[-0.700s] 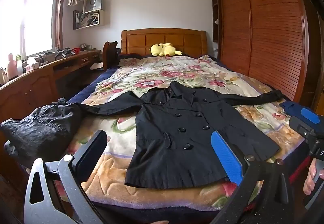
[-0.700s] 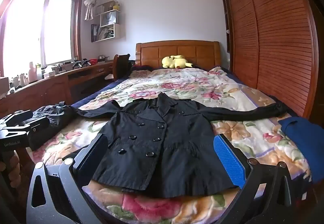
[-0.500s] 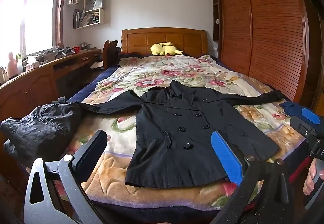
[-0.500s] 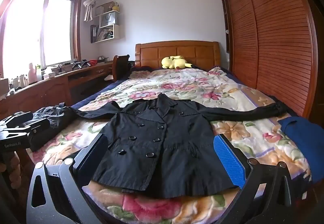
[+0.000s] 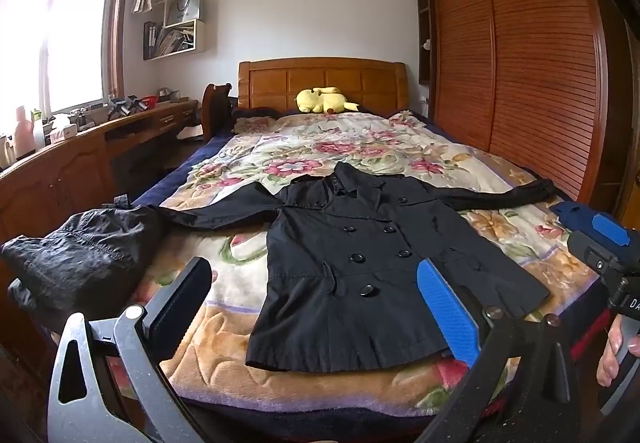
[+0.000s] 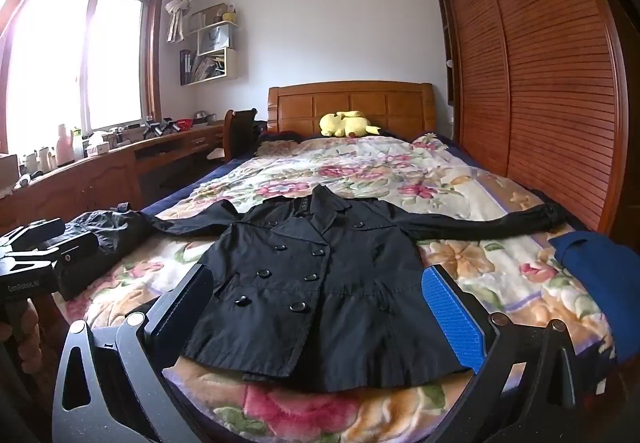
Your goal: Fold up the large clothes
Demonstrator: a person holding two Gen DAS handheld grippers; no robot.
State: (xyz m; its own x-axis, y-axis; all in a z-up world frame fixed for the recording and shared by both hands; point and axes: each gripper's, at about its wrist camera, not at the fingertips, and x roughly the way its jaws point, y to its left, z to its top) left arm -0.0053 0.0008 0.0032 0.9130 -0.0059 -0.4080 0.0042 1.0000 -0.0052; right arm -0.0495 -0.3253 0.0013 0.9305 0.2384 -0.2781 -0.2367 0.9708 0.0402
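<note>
A black double-breasted coat (image 5: 360,267) lies flat and face up on the floral bedspread (image 5: 304,147), sleeves spread to both sides, hem toward me. It also shows in the right wrist view (image 6: 320,283). My left gripper (image 5: 316,303) is open and empty, held in front of the foot of the bed, short of the hem. My right gripper (image 6: 316,307) is open and empty too, at about the same distance from the hem. Each gripper shows at the edge of the other's view.
A second dark garment (image 5: 84,255) is heaped at the bed's left edge. A blue garment (image 6: 600,283) lies at the bed's right edge. A yellow plush toy (image 5: 324,101) sits by the headboard. A wooden desk (image 5: 80,163) runs along the left, a wardrobe (image 5: 540,83) along the right.
Both views have tilted slightly; the grippers have barely moved. The coat has not moved.
</note>
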